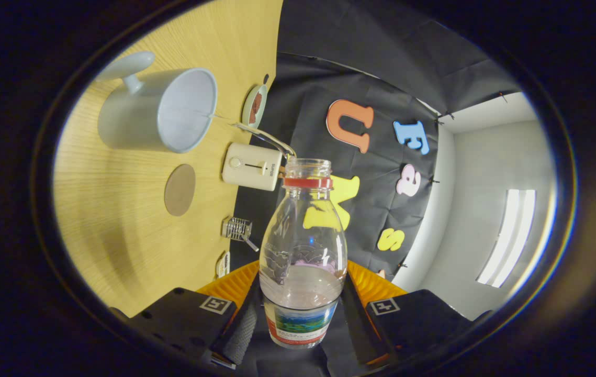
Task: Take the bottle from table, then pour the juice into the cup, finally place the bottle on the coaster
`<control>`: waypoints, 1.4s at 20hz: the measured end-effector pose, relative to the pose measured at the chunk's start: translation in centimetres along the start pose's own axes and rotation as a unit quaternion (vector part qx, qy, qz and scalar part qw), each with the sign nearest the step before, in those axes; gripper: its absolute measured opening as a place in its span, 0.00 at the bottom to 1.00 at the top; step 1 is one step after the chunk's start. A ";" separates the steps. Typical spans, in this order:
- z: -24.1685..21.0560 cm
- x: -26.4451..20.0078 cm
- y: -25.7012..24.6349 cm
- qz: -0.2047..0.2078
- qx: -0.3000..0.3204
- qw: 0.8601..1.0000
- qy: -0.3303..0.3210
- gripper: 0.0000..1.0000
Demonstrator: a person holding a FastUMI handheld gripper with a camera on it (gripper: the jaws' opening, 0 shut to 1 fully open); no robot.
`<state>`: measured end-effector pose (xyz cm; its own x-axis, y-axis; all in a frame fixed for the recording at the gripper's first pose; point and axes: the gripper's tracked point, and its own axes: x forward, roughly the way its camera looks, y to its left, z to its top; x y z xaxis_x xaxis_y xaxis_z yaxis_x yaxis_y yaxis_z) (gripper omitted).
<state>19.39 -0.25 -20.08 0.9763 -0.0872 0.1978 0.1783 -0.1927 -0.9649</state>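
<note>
Along the far edge of your wood-grain counter (pixel 120 220), where it meets the black cloth wall (pixel 381 84), you have a row of bystanders. A cream box-shaped appliance (pixel 251 166) with a dial and a slot sits midway (what it is, you cannot tell). A long metal utensil (pixel 263 137) reaches past it. Nearby lies a small plate (pixel 254 106) bearing a reddish shape, and to the other side a little wire rack (pixel 237 229). Beyond the cloth you see a pale wall and a bright ceiling light (pixel 507 235).
</note>
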 end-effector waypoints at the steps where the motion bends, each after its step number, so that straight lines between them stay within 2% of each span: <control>1: 0.0 0.0 -0.1 0.002 -0.004 1.000 0.001 0.81; 28: 0.3 -0.6 -1.1 -0.005 -0.061 0.998 -0.009 0.81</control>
<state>18.66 0.29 -19.17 0.9768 -0.0675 0.2035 0.1732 -0.3109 -0.9345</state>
